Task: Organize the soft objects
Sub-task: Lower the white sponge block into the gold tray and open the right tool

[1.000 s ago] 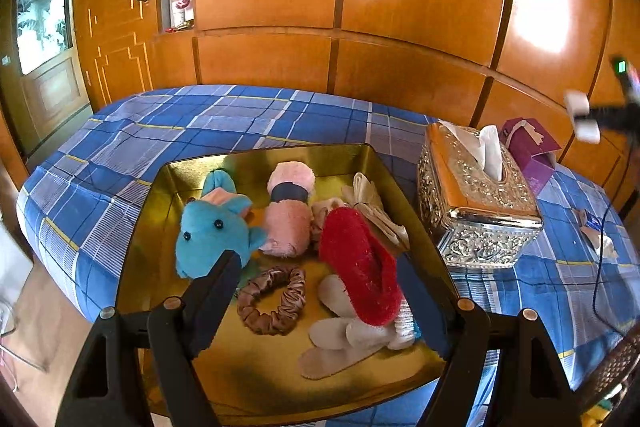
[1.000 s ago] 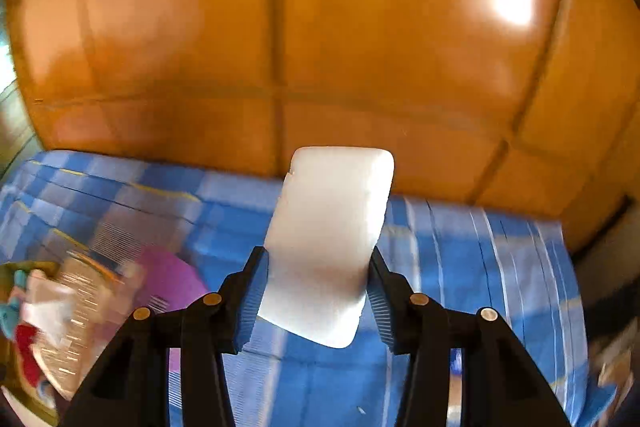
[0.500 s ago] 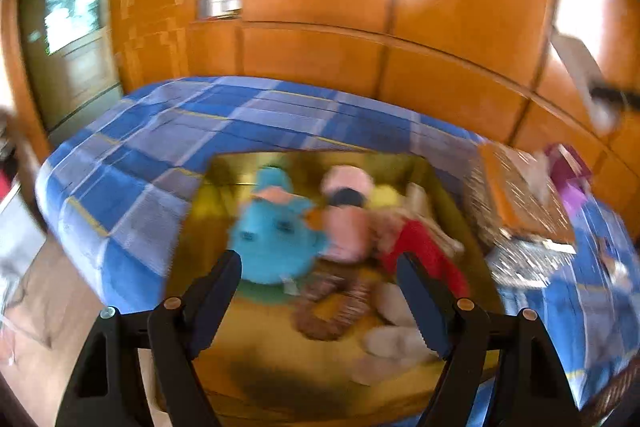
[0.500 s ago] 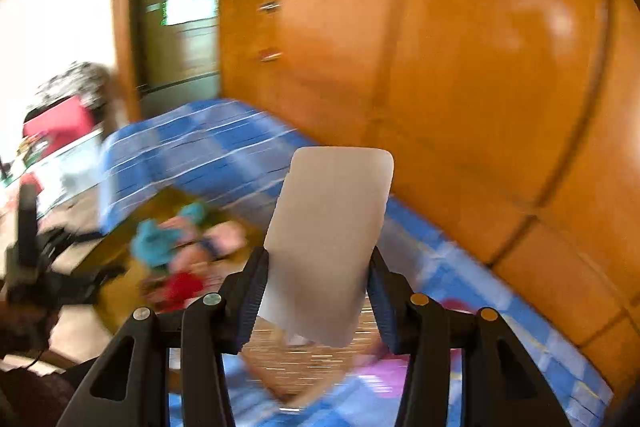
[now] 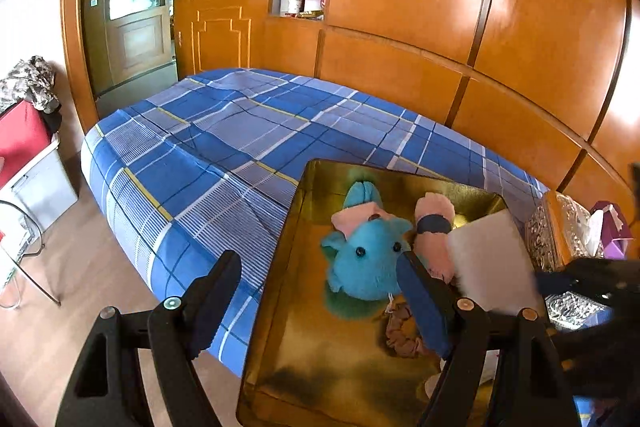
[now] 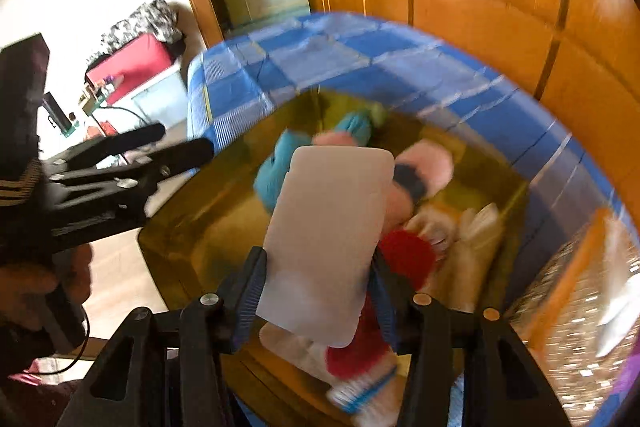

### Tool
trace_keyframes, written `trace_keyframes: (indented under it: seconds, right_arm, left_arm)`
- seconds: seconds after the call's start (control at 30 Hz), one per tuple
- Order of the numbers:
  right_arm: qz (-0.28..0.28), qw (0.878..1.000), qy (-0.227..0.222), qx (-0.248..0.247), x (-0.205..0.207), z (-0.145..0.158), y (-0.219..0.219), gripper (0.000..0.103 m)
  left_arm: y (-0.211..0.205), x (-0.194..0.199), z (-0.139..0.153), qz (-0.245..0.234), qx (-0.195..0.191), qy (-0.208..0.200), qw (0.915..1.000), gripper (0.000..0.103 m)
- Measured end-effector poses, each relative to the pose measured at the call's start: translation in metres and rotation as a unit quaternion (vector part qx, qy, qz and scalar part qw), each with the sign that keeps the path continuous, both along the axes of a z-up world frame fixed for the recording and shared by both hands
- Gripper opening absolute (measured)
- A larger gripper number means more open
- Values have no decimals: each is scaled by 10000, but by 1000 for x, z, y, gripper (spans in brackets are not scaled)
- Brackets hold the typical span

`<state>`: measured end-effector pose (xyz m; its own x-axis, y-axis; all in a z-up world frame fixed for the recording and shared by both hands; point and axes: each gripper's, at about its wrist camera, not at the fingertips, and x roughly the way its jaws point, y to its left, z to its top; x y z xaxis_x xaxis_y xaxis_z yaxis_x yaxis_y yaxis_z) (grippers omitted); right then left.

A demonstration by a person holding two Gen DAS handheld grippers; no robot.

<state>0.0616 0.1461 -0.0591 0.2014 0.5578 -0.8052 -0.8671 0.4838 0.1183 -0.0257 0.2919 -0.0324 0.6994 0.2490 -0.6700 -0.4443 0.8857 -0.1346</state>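
Note:
A gold tray (image 5: 320,367) lies on the plaid bed and holds a blue plush (image 5: 368,263), a pink plush (image 5: 434,227), a brown scrunchie (image 5: 400,335) and a red soft toy (image 6: 408,259). My right gripper (image 6: 320,259) hangs over the tray (image 6: 208,227) with a white foam block (image 6: 332,227) between its pads. Its jaws are opening, and the pads still touch the block. The block (image 5: 488,263) also shows in the left wrist view, above the pink plush. My left gripper (image 5: 318,259) stands open over the tray's left edge with nothing between its fingers.
An ornate silver tissue box (image 5: 560,235) and a purple box (image 5: 612,231) stand right of the tray. The blue plaid bedcover (image 5: 240,131) stretches left and back to wooden wall panels (image 5: 400,75). A red-topped bin (image 5: 20,135) sits on the floor at the left.
My right gripper has swung left from the far right of the bed and down over the tray, carrying the white block. My left gripper has shifted left, staying open.

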Motion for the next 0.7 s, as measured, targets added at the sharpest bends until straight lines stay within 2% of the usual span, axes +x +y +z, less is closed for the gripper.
trace_keyframes:
  seconds: [0.13, 0.27, 0.43, 0.57, 0.7]
  right_arm:
    - [-189, 9996, 203, -60, 3, -20, 5, 55]
    - [-333, 9989, 312, -50, 4, -25, -2, 61]
    - [-447, 9972, 569, 207, 6, -18, -11, 76]
    - [-602, 9957, 587, 390, 6, -9, -21, 76]
    - [-753, 9950, 324, 574, 1, 6, -36, 76]
  left_arm:
    - [-4, 2, -3, -37, -22, 39, 10000, 80]
    - [-6, 2, -3, -71, -55, 22, 10000, 81]
    - [-12, 3, -1, -154, 19, -9, 9999, 82]
    - [-16, 1, 4, -179, 109, -74, 9998, 82]
    - [-21, 0, 7, -239, 202, -104, 9995, 82]
